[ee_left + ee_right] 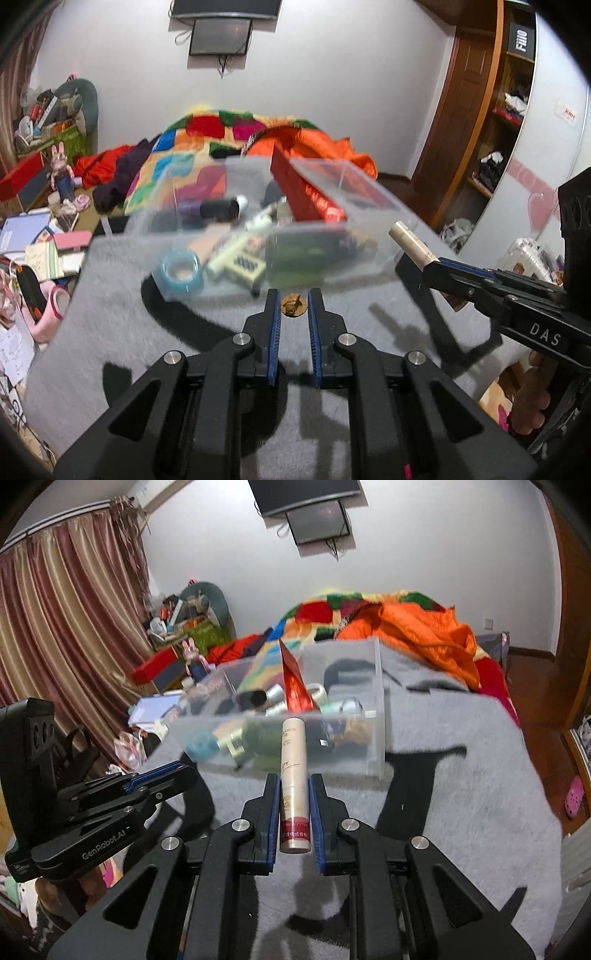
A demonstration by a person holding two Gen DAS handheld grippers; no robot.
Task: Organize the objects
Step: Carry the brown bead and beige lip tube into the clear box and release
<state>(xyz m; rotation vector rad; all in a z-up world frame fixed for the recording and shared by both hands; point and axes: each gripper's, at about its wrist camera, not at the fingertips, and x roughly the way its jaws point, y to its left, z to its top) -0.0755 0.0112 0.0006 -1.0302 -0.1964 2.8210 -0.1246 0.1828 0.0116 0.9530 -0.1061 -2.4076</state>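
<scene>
A clear plastic bin (373, 254) (376, 734) sits on a grey fuzzy blanket, holding a red box (310, 195) (293, 686), a blue tape roll (181, 271), tubes and other small items. My right gripper (294, 781) (436, 267) is shut on a beige cosmetic tube (293, 768) (410, 242), held just before the bin's near wall. My left gripper (294, 295) hovers over the blanket before the bin, jaws slightly apart, with a small brown round object (294, 304) showing between the fingertips; whether it is gripped is unclear.
A grey blanket (461, 775) covers the bed. A colourful quilt (221, 133) and orange cloth (424, 627) lie behind the bin. Cluttered papers and boxes (37, 240) are at left. A wooden shelf (491, 129) stands at right.
</scene>
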